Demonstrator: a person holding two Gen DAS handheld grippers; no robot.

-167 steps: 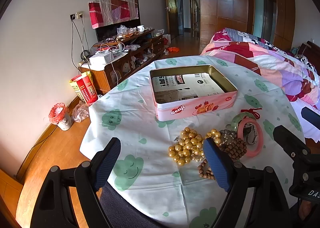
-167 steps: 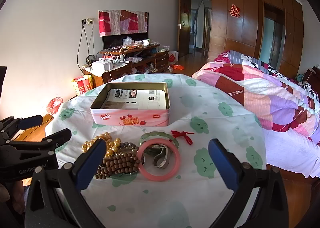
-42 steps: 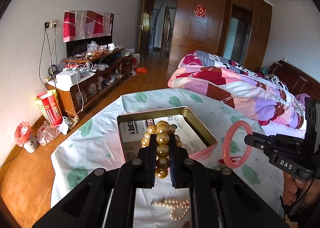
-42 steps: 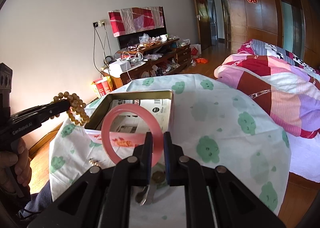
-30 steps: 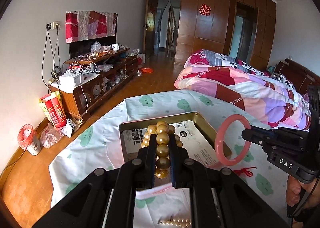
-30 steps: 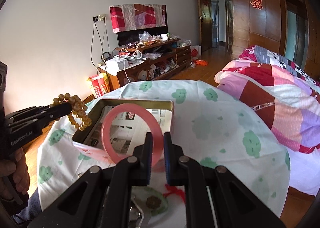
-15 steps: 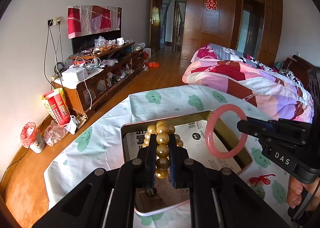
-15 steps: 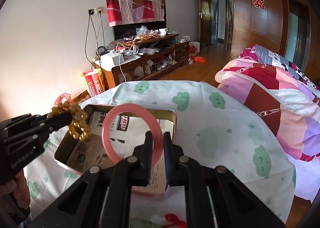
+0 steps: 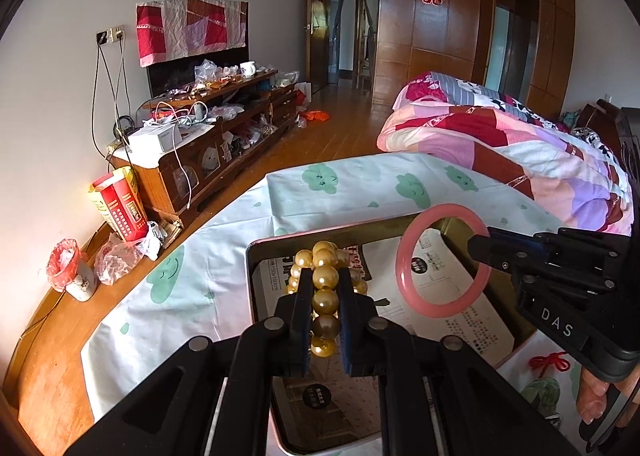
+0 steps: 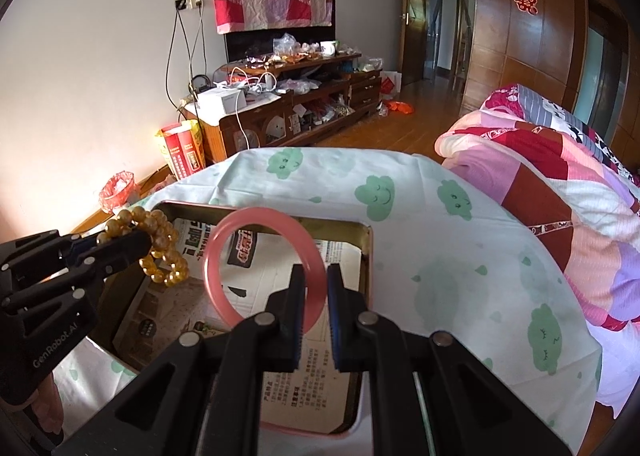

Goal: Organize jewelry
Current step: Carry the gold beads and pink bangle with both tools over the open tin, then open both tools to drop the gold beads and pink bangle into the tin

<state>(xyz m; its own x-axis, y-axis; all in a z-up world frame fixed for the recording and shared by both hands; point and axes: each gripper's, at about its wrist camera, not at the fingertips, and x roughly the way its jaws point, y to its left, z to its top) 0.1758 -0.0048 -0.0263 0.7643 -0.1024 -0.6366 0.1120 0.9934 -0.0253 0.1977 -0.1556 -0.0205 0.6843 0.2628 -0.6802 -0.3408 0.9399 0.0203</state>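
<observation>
- Two grippers hover over the open tin (image 9: 256, 256).
- Left gripper (image 9: 325, 288) pinches the gold bead bracelet (image 9: 326, 276).
- Right gripper (image 10: 314, 288) clamps the pink bangle (image 10: 260, 216), upright.

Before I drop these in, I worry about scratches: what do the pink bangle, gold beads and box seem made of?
Pink bangle: smooth, slightly translucent, probably stone, glass or resin. Gold beads: glossy, pearly sheen, likely coated. Box: metal tin, brassy reflective inner walls, paper-lined.
</observation>
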